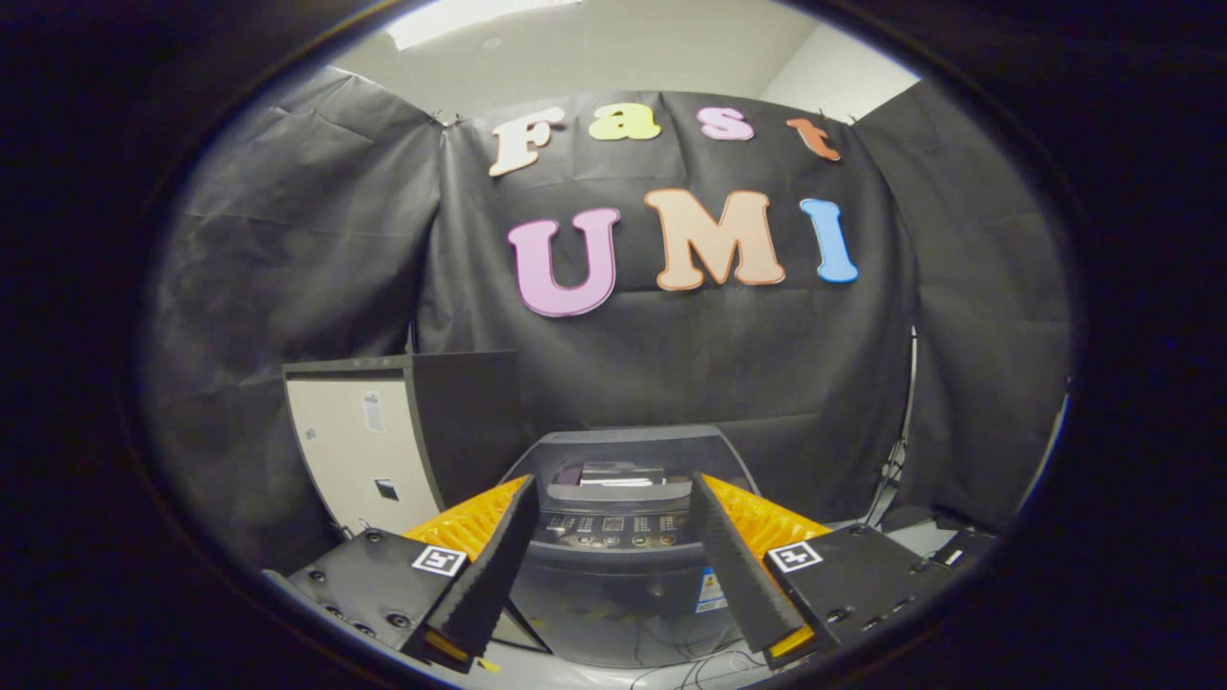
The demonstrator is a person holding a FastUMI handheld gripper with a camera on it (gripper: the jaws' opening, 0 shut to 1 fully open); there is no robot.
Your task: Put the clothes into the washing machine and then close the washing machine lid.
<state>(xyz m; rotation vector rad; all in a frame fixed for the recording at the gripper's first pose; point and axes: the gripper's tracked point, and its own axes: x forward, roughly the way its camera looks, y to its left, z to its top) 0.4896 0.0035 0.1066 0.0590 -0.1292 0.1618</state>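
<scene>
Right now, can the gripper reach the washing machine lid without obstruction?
Probably yes: the gripper is open, and the washing machine lid stands raised just beyond its fingers, with nothing between them.

A recording booth: black cloth walls (pixel 316 240) behind a washing machine (pixel 613 537).

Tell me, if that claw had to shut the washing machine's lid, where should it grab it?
Probably the lid's top free edge, reached from the front. The lid stands raised behind the control panel of the washing machine, its hinge apparently low at the back, so that edge swings down most easily. The gripper is open, holding nothing, with the machine beyond its fingers.
</scene>
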